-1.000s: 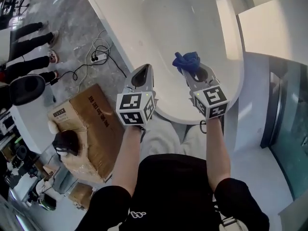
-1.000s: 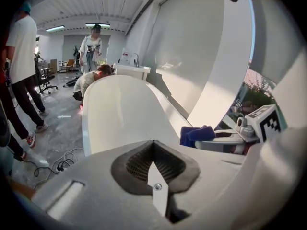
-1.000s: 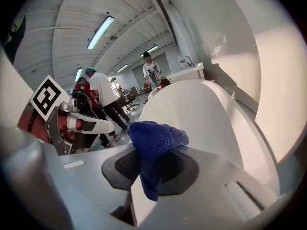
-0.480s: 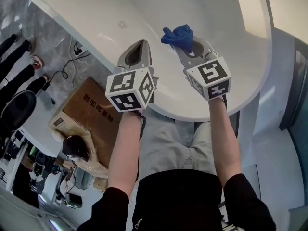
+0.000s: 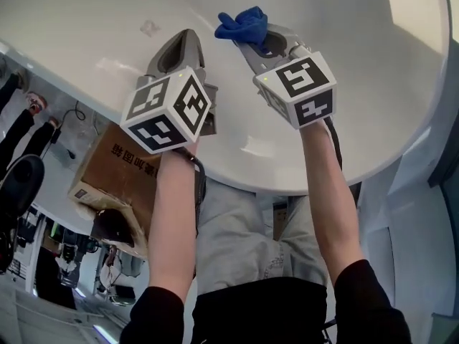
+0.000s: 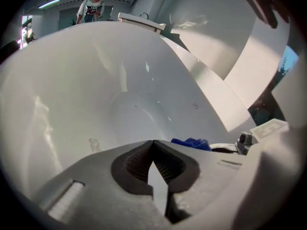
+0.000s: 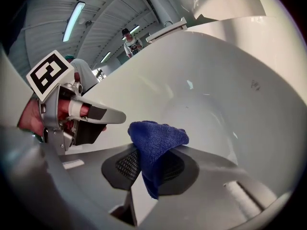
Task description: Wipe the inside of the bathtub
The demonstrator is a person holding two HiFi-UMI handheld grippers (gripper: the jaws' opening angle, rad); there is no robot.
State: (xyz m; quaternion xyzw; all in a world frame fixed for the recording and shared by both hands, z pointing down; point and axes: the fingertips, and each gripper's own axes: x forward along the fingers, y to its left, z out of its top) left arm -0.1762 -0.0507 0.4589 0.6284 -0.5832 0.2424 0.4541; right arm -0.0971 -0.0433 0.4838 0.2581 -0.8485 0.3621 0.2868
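Observation:
A white bathtub [image 5: 373, 84] fills the top of the head view; both grippers reach over its near rim into the basin. My right gripper [image 5: 244, 36] is shut on a blue cloth [image 5: 242, 24], which bunches out past the jaw tips above the tub's inner wall [image 7: 216, 95]. The blue cloth [image 7: 156, 145] hangs between the pads in the right gripper view. My left gripper [image 5: 183, 38] is shut with nothing in it, just left of the right one. In the left gripper view the left gripper [image 6: 153, 145] points into the basin [image 6: 124, 99], and the blue cloth [image 6: 192, 143] shows at its right.
A cardboard box [image 5: 118, 170] sits on the floor left of the tub, with cables [image 5: 68, 120] nearby. People stand at the far left [image 5: 25, 113] and beyond the tub's far end [image 6: 93, 6]. A glass partition [image 5: 448, 149] is at the right.
Both grippers have moved forward over the rim and deeper into the tub, the cloth still held in the right one. The head view has tilted further over the basin.

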